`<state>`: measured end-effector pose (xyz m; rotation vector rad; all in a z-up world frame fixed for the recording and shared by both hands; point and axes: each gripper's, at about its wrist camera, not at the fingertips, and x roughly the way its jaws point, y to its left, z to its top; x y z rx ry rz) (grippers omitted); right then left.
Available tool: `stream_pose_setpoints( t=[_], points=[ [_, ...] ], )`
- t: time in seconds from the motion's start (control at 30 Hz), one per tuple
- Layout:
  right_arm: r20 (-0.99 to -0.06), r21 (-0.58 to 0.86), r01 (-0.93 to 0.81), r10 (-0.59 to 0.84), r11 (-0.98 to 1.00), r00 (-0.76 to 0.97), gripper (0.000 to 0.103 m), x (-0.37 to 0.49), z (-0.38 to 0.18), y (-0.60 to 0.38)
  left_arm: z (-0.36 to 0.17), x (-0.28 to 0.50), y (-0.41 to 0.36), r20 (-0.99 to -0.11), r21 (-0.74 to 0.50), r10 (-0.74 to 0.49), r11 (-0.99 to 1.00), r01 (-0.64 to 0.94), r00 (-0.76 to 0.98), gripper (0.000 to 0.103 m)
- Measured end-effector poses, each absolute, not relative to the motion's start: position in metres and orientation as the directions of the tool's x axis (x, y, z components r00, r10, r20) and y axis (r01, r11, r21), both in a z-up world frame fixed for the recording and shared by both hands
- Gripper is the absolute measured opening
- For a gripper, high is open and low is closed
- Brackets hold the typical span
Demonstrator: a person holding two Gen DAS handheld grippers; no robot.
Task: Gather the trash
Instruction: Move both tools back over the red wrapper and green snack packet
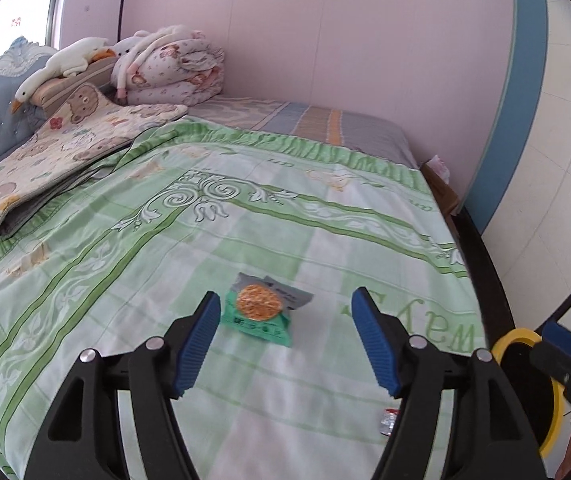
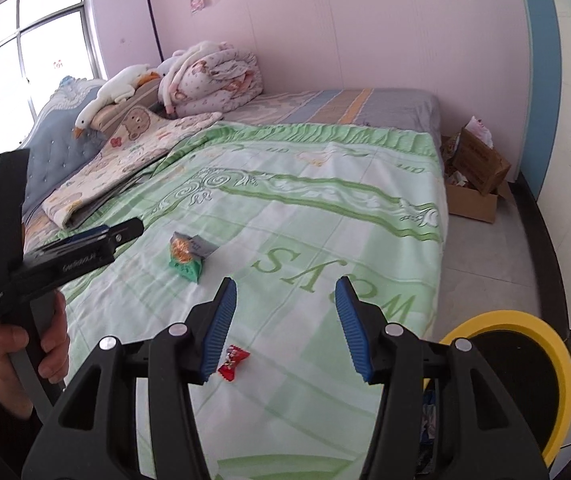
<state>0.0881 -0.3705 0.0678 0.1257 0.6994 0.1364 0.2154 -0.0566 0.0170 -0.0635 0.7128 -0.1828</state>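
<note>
The left gripper (image 1: 285, 336) is wide apart and empty, a green packet (image 1: 259, 314) at its 11 o'clock. The right gripper (image 2: 285, 330) is apart too, a red candy (image 2: 233, 362) at its 8 o'clock.

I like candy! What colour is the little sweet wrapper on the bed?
Red, with white bits: the small twisted candy wrapper shows best in the right wrist view.

Bright, even daylight from the window (image 2: 17, 64) far left of the tongs, blown out to white. Soft, faint shadows on the green bedspread (image 1: 165, 248) ahead. Strong fisheye bending at the edges, dark vignette in the corners. Sharp between the fingers (image 1: 201, 340); slight blur at the rim.
</note>
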Motion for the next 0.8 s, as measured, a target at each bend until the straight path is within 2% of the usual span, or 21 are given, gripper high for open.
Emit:
stream_pose_setpoints(
  t=[0.37,0.8],
  points=[
    [-0.704,0.167,-0.140,0.218,0.976,0.676,0.049,0.111,0.015,-0.331,-0.022,0.249,-0.038,-0.700,-0.126,-0.151,0.988,0.087,0.698,0.066],
    [-0.767,0.143,-0.158,0.210,0.977,0.606,0.049,0.126,-0.030,-0.313,-0.063,0.280,-0.039,-0.746,-0.131,-0.137,0.990,0.058,0.652,0.066]
  ],
)
